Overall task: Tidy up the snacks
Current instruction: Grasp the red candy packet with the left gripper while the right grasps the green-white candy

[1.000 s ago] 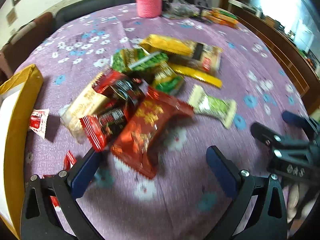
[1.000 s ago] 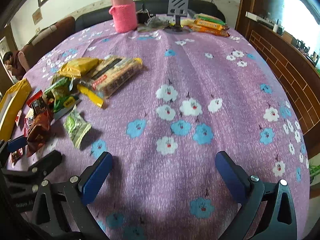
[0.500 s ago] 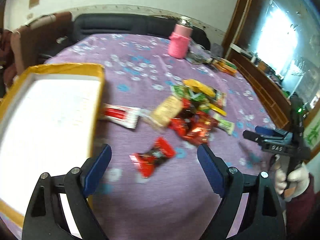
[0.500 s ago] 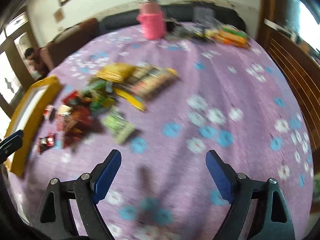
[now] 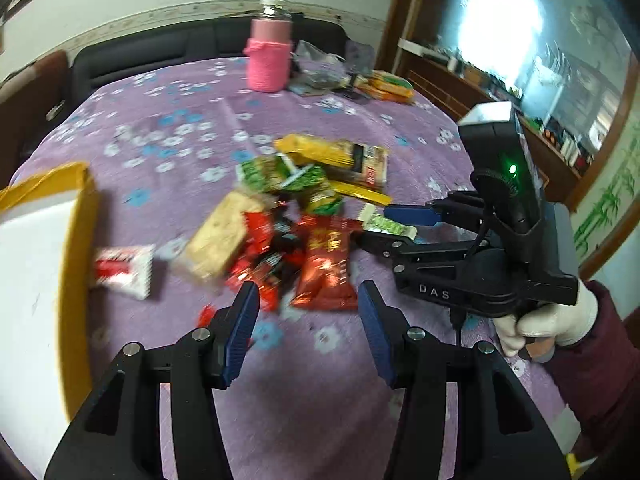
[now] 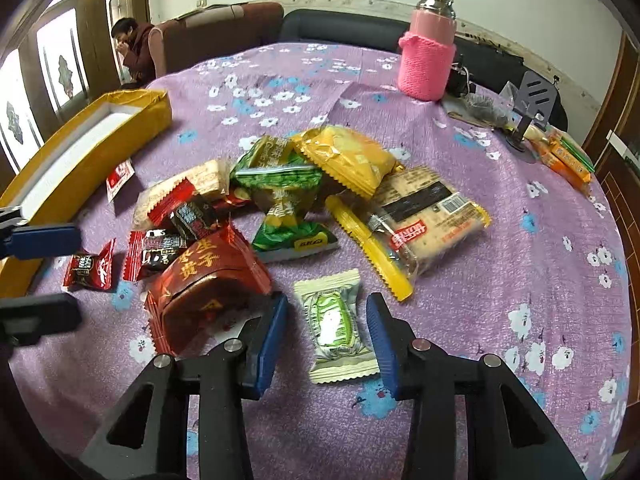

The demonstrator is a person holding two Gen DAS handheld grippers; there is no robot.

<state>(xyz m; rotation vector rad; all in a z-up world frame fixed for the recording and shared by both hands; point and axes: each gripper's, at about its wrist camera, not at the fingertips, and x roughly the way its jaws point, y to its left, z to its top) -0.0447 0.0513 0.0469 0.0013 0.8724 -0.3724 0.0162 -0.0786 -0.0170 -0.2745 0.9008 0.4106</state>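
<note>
Pale green wrapper framed by the right claw, ready to be pinched.

Left wrist view: the left claw [image 5: 306, 322] hangs released, empty, just short of the red packet [image 5: 326, 266] at the snack pile's near edge; one yellow box [image 5: 76, 264] lies to its left on the purple worktop [image 5: 312, 400].
Right wrist view: the right claw [image 6: 326, 330] is released, its blue fingers either side of the single green-and-white candy [image 6: 335, 326], whose long axis runs along the fingers. The right claw is clearly nearer. One pink bottle [image 6: 428, 48] stands well apart.

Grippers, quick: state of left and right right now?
Left gripper: open, holding nothing.
Right gripper: open, straddling the green-white candy, not yet gripping.
</note>
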